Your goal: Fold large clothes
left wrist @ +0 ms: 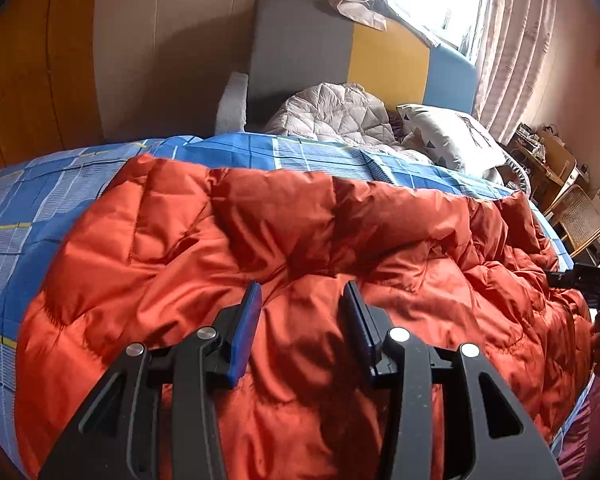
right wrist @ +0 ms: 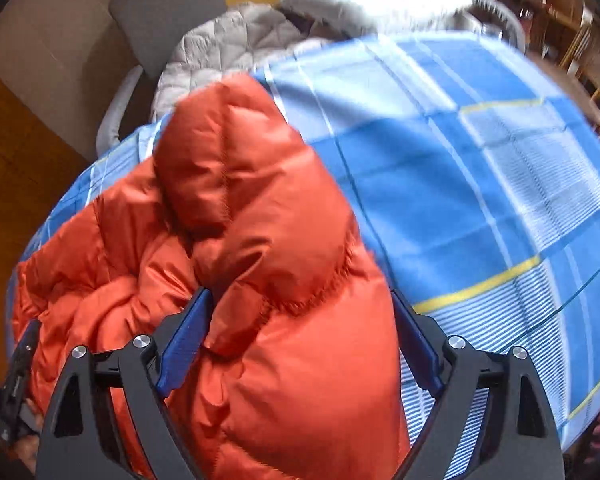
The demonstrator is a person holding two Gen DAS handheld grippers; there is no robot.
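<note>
A big orange puffer jacket (left wrist: pixel 284 248) lies spread across the blue checked bed cover (left wrist: pixel 40 208). My left gripper (left wrist: pixel 304 292) is open, its blue-padded fingers hovering just over the jacket's middle. In the right wrist view the jacket's hood or sleeve end (right wrist: pixel 252 184) bulges up between the fingers. My right gripper (right wrist: pixel 300 300) is open wide with jacket fabric lying between the jaws, not pinched. The right gripper also shows at the right edge of the left wrist view (left wrist: pixel 596 280).
A grey quilted blanket (left wrist: pixel 332 112) and a patterned pillow (left wrist: pixel 448 136) lie at the head of the bed against a grey, yellow and blue headboard (left wrist: pixel 384 60). Curtains and a window are behind. A wooden chair (left wrist: pixel 580 216) and a desk stand to the right.
</note>
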